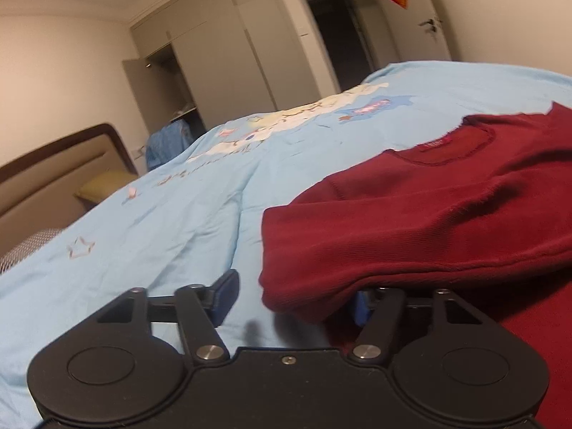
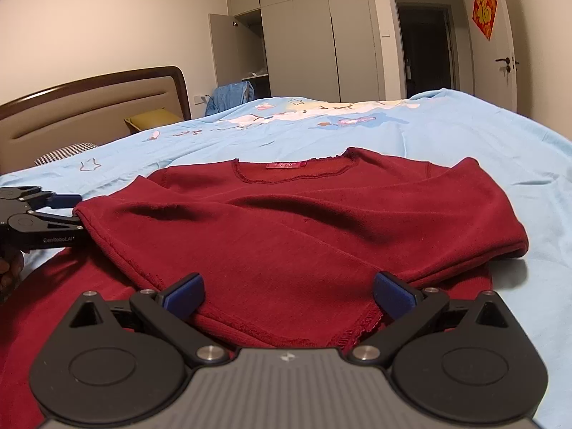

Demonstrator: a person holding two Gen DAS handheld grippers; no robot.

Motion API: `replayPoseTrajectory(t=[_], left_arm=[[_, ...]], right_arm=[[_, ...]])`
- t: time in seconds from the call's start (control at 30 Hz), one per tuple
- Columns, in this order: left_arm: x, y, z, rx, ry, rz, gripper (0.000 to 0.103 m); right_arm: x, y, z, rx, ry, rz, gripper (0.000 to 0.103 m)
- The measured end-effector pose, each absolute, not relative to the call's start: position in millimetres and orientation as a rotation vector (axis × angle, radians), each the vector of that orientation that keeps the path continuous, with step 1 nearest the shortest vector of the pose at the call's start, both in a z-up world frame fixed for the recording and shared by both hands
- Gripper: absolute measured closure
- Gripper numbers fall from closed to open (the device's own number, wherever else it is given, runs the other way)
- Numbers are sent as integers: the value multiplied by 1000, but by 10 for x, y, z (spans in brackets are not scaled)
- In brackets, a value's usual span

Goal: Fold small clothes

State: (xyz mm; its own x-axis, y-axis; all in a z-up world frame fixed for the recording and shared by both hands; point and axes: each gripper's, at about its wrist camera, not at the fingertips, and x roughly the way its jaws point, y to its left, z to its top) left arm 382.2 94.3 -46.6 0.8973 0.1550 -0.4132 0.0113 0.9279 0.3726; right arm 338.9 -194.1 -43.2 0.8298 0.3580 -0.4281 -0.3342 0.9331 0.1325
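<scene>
My red top lies on the blue bed cover, with its neck hole and small red label on the far side from me. Its sleeves are folded across its front.

My right gripper is spread wide. The near edge of the top lies between its two blue pads, but the pads are not squeezing it.

My left gripper is spread wide too. One blue pad sits out on the bed cover. The other pad is tucked under the side edge of the top, so I can hardly see it.

The only thing here that holds stuff is the big grey wardrobe at the far wall. One door is open, and there is something pale on a shelf inside. I cannot tell what it is.

The right view shows the whole top and my left gripper from the side, at the top's edge. It also shows a bit of my hand holding it. The left view shows only one side of the top. Both views show the headboard and a yellow pillow
</scene>
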Motion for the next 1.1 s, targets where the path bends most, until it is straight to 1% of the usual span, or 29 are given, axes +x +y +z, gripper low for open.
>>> replayPoseTrajectory(t=[0.03,0.07,0.13,0.2,0.23,0.27,0.33,0.4,0.47,0.53,0.57,0.63,0.7,0.77,0.83,1.0,1.03,1.07,1.1], left_arm=[[3824,919,-460,388,465,67,51],[3824,908,-453,385,475,62,54],[3839,916,-441,357,503,67,54],[3871,960,-438,319,530,72,49],[3868,985,-440,305,526,84,42],[3857,999,-442,303,521,93,38],[3820,1010,-466,312,514,98,38],[3762,986,-503,339,502,98,43],[3710,949,-539,375,483,76,60],[3690,908,-548,399,469,65,71],[3699,891,-538,408,470,59,78],[3728,884,-481,399,491,57,83],[3723,907,-362,367,498,75,92],[3710,970,-229,329,502,94,92],[3723,1094,-161,247,550,87,93],[3796,1328,-432,164,673,115,94],[3788,1348,-460,153,675,121,95],[3776,1344,-465,162,677,141,103],[3755,1338,-453,175,668,148,103]], right_arm=[[3392,-1957,-436,59,465,370,0],[3390,-1962,-439,62,465,372,0],[3391,-1970,-440,66,463,374,0],[3391,-1975,-441,68,463,375,0],[3395,-1978,-438,70,463,376,0],[3394,-1980,-438,72,462,376,0],[3399,-1980,-436,73,462,377,0],[3401,-1979,-432,71,462,375,0],[3402,-1974,-432,69,463,375,0],[3402,-1976,-432,69,463,375,0],[3402,-1976,-432,69,463,375,0],[3401,-1976,-432,69,462,375,0],[3402,-1978,-432,71,461,376,0],[3403,-1980,-434,74,459,380,0],[3404,-1978,-435,75,458,384,0],[3416,-1965,-435,67,457,389,0],[3419,-1966,-435,67,458,389,0],[3424,-1968,-435,67,460,386,0],[3429,-1972,-436,70,460,387,0]])
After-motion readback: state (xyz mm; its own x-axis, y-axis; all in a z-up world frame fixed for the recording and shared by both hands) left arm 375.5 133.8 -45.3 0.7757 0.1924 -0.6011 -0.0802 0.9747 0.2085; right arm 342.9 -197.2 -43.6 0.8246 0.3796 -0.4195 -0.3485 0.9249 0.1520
